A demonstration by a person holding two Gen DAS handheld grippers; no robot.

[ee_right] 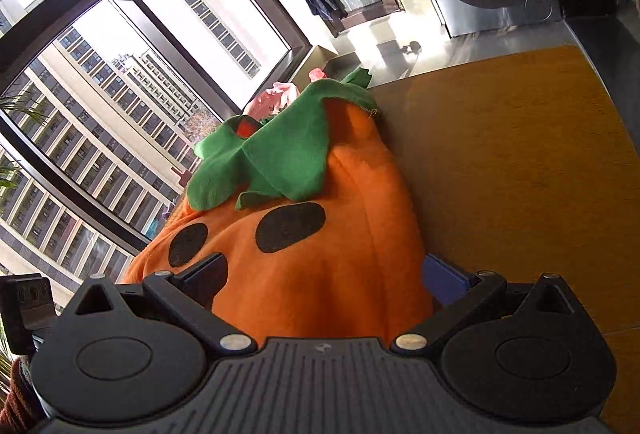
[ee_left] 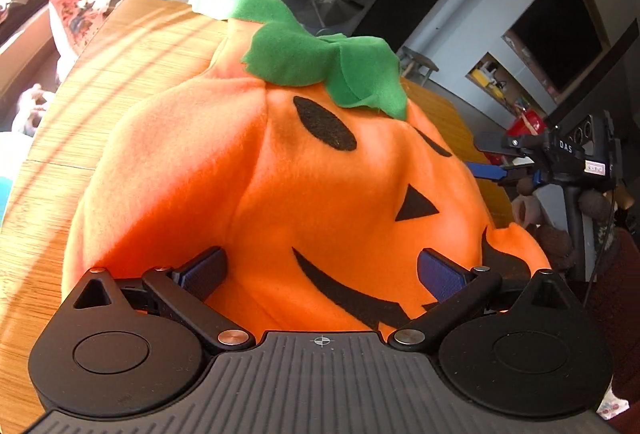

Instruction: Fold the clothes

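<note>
The pumpkin hat [ee_left: 280, 169] fills the middle of the left wrist view, lying on the wooden table [ee_left: 132, 45] with its green leaf top [ee_left: 320, 61] toward the upper centre of the frame and its brim at the bottom, against the tool. The left gripper [ee_left: 322, 272] stands with its fingers spread wide, one blue pad on each side of the brim where the black smile runs; the cloth sits between them, but whether they touch it cannot be told.

In the right wrist view the hat [ee_right: 312, 266] again runs from the lower centre up to the leaf top [ee_right: 272, 157] at mid-frame, so its long axis lies straight ahead of the right gripper [ee_right: 324, 276]. That gripper is also spread, its fingers flanking the orange cloth without pinching it.

Both tools meet the brim end, the right one seen at the right edge of the left view [ee_left: 490, 169]. A fold would likely carry the brim toward the leaf top.
</note>
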